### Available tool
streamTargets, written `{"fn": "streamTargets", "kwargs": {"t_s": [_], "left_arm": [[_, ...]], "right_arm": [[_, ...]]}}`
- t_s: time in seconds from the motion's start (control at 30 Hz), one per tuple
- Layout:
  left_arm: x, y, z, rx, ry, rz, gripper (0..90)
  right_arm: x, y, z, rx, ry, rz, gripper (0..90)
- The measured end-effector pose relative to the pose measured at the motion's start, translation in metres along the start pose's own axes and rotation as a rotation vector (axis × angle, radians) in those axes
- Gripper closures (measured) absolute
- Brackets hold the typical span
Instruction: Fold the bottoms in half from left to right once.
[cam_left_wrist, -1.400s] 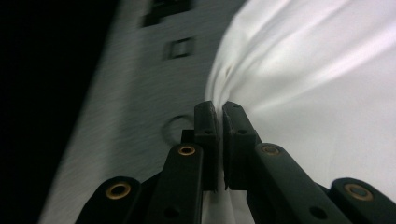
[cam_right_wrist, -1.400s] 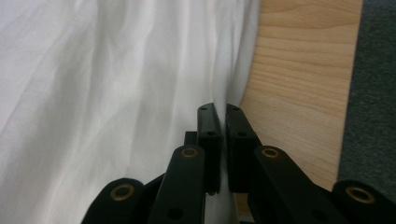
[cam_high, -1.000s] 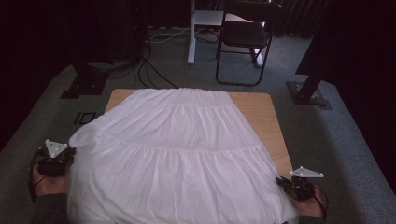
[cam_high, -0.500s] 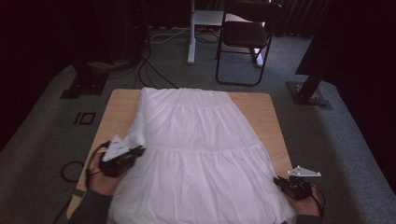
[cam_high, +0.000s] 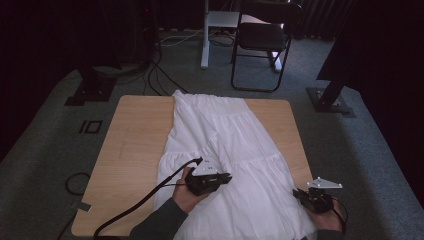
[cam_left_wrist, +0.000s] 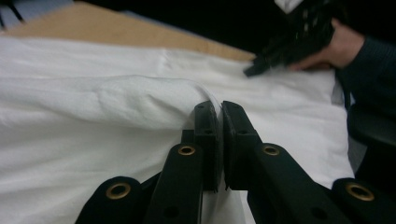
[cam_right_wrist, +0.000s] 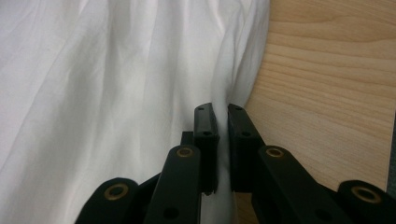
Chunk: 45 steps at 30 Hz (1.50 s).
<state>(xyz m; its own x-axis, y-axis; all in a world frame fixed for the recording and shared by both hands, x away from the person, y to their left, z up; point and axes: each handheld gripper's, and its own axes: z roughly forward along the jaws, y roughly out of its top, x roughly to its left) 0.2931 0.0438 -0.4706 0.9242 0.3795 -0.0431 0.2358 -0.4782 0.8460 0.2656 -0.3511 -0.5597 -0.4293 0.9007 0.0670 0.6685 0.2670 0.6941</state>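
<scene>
The wooden table (cam_high: 135, 150) carries the white skirt (cam_high: 235, 145), which runs from the far edge down to the near edge, with its left side folded over onto the middle so the left part of the tabletop lies bare. Your left gripper (cam_high: 227, 177) sits over the near middle of the skirt, on top of the folded layer, while your right gripper (cam_high: 298, 194) rests at the skirt's near right corner, just inside the table's right edge.

In the left gripper view, your left gripper (cam_left_wrist: 220, 109) has its jaws pressed together on a raised fold of the white cloth (cam_left_wrist: 116, 98), the fabric rising into the gap between the pads. That view also shows your other hand (cam_left_wrist: 343, 44) and its dark tool farther off, at the skirt's edge.

In the right gripper view, your right gripper (cam_right_wrist: 219, 112) pinches the hem edge of the skirt (cam_right_wrist: 93, 84), a thin band of cloth between the pads, with bare wood (cam_right_wrist: 327, 84) right beside it.

From above, both pairs of jaws are too small and dark to read. The skirt's near hem is cut off at the bottom of the high view, and your right hand is partly out of frame there.
</scene>
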Motion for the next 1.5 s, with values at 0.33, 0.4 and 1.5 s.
{"fn": "streamTargets", "kwargs": {"t_s": [0.33, 0.4, 1.5], "left_arm": [[0.006, -0.005, -0.005, 0.043, 0.111, 0.048, 56.2], [0.007, -0.005, -0.011, 0.047, 0.155, 0.072, 53.6], [0.067, -0.134, -0.083, 0.207, 0.357, -0.211, 90.0]], "right_arm": [[0.052, 0.052, -0.023, -0.113, -0.023, -0.043, 45.3], [0.068, 0.065, -0.021, -0.134, 0.034, -0.056, 44.7], [0.153, 0.120, 0.066, -0.055, 0.222, -0.176, 86.3]]}}
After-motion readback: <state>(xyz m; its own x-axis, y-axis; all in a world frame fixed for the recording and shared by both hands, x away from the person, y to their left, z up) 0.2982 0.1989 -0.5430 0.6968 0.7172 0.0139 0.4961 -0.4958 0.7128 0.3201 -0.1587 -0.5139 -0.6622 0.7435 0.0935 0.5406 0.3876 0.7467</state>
